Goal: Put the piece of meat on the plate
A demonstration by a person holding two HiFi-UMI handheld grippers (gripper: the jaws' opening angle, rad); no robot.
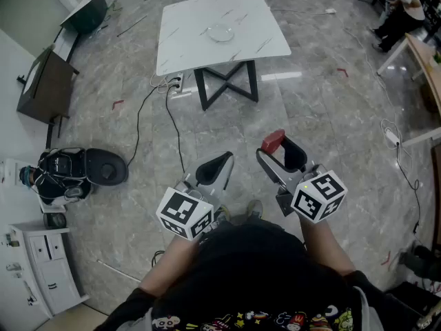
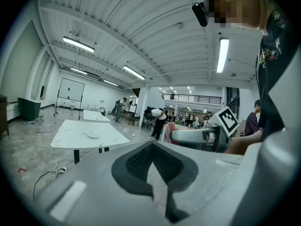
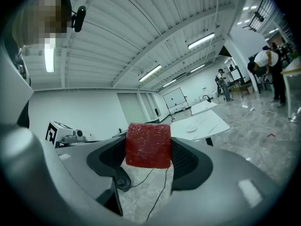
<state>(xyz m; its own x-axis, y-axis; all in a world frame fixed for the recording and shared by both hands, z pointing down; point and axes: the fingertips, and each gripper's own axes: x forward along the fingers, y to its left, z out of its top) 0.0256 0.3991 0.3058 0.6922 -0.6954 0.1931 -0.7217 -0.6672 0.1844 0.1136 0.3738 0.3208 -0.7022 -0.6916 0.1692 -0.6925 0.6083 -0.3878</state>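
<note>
Now, starting left: left tool [image 1: 224,158] held well short of the surface [image 1: 207,16], tips pressed together, nothing pinched, simply spare. Straight ahead, the surface itself, white and marbled, with the plate [image 1: 222,32] near its middle, bare and waiting. Between here and the surface, open floor, plus cables [image 1: 172,119] trailing out from under its near edge.

Across to the right: right tool [image 1: 281,150], also well short of the surface, spread wide yet clamped on the piece of meat [image 3: 148,145]. A red block, pinched by its two sides at the very tips, nowhere near the plate. Not delivered, then. Looks like the carry stage, with the whole approach to the surface yet to do.

Plenty to go wrong from here. Only a side-on squeeze on something soft and probably slick, so could squirm out with a jolt mid-stride and land on the floor short of the surface. Could catch a foot on those cables too, and shake the grip loose that way. At the surface, a risk of letting go too high or off-centre and bouncing the block off the rim, or of nudging that light-looking plate along the top with a jaw.
</note>
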